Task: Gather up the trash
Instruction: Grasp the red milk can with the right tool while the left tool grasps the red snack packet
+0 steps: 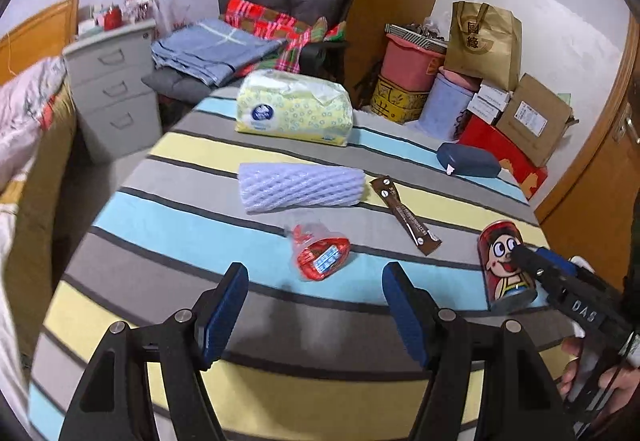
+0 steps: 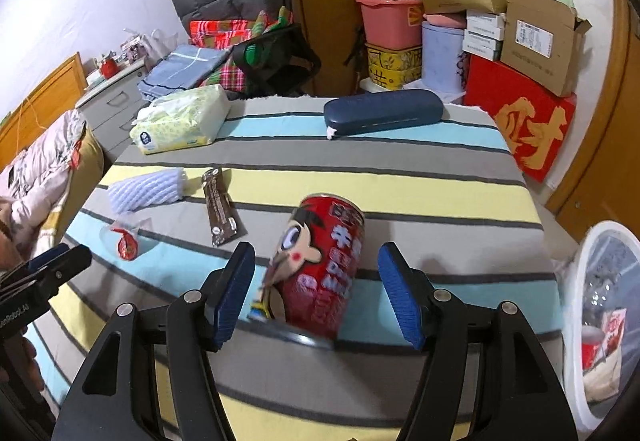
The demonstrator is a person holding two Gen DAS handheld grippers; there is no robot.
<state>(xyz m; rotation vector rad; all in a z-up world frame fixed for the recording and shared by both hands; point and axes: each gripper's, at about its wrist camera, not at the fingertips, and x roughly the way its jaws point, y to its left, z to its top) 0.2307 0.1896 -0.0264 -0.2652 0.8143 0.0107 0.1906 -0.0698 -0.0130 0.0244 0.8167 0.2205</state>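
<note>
A: The right gripper [image 2: 316, 293] brackets the red can [image 2: 320, 265] on the striped table [image 2: 440, 201], pads wide and clear of it.

B: The left gripper [image 1: 314, 315]?

A: Half open, empty, short of the red wrapper [image 1: 320, 253]. One nudge could roll the can off.

B: Count?

A: One can, one red wrapper, one brown sachet [image 1: 404, 215], one foam net [image 1: 302, 187], and one bin [image 2: 600, 317] beside the table.

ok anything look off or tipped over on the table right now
Yes: the red cartoon can leans off upright, tilted between the open fingers of the right claw, neither pad pressing it. A crumpled red wrapper and a brown sachet lie loose nearby.
</note>
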